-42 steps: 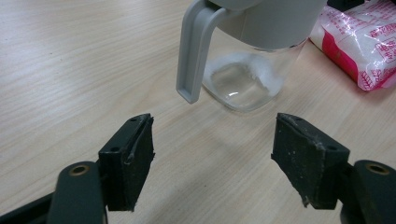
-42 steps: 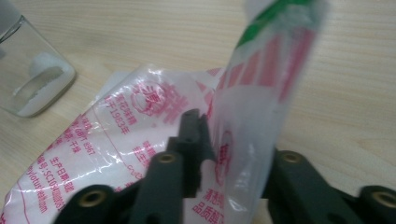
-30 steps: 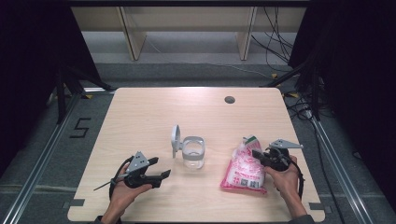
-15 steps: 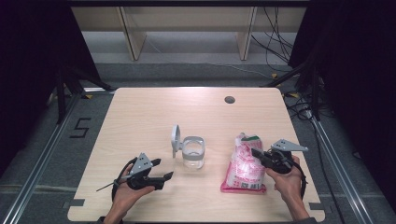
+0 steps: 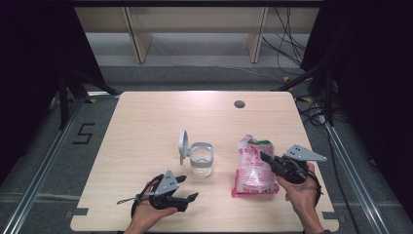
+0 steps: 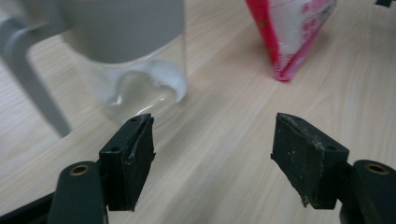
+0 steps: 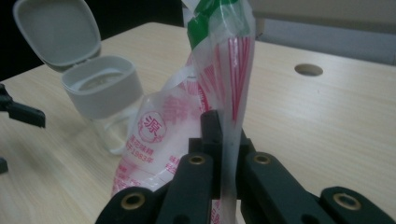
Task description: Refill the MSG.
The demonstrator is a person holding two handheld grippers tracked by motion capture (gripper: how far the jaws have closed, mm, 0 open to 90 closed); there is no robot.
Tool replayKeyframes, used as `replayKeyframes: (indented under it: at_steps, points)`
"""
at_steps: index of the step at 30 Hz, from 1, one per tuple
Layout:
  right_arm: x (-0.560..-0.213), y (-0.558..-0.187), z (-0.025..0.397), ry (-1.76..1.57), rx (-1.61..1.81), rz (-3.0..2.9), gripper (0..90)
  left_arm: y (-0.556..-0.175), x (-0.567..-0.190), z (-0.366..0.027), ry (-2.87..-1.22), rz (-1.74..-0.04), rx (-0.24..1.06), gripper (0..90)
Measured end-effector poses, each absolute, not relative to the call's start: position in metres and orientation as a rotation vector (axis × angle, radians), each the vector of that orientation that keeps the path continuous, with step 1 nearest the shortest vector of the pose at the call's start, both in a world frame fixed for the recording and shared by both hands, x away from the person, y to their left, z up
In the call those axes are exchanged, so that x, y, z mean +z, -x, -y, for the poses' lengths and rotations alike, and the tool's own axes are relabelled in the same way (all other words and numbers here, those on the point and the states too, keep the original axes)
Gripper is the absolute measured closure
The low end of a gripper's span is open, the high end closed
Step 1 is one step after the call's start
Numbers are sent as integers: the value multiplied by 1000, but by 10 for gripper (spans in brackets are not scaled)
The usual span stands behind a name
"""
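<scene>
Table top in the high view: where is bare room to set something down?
The far half of the table is bare up to the round hole; so is the left side beside the jar. It is crowded near the front, around the jar, bag and both hands.

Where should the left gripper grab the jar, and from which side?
Probably the clear glass body of the jar, below the grey collar, coming in level from the near side. The lid stands open, hinged on the jar's left, and blocks that side and the top. The left gripper is open and already faces the glass. The bag sits apart on the right.
</scene>
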State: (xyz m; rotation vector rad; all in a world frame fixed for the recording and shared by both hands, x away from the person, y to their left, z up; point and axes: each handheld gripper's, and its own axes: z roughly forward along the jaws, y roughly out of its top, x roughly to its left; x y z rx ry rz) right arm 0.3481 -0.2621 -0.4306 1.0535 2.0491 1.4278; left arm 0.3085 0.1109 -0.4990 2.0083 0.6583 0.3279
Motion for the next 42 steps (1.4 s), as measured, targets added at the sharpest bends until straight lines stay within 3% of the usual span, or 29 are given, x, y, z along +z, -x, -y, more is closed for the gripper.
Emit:
replayKeyframes:
  at_steps: [10, 18, 29, 35, 37, 42]
  points:
    - [-404, -337, 242, -962, 1377, -2050, 900, -311, -508, -49, -2000, -584, 301, 300]
    - [-392, -332, 232, -911, 1337, -2043, 900, -315, -512, -2, -1993, -577, 394, 285]
    - [-368, -325, 217, -812, 1412, -2022, 900, -325, -514, 23, -1958, -604, 441, 319]
    - [-367, -326, 213, -795, 1421, -2023, 900, -325, -513, 25, -1981, -547, 536, 569]
    - [-367, -328, 212, -784, 1422, -2020, 900, -328, -514, 26, -1960, -566, 533, 693]
    - [-362, -331, 210, -811, 1422, -1995, 900, -332, -508, 32, -1909, -605, 524, 713]
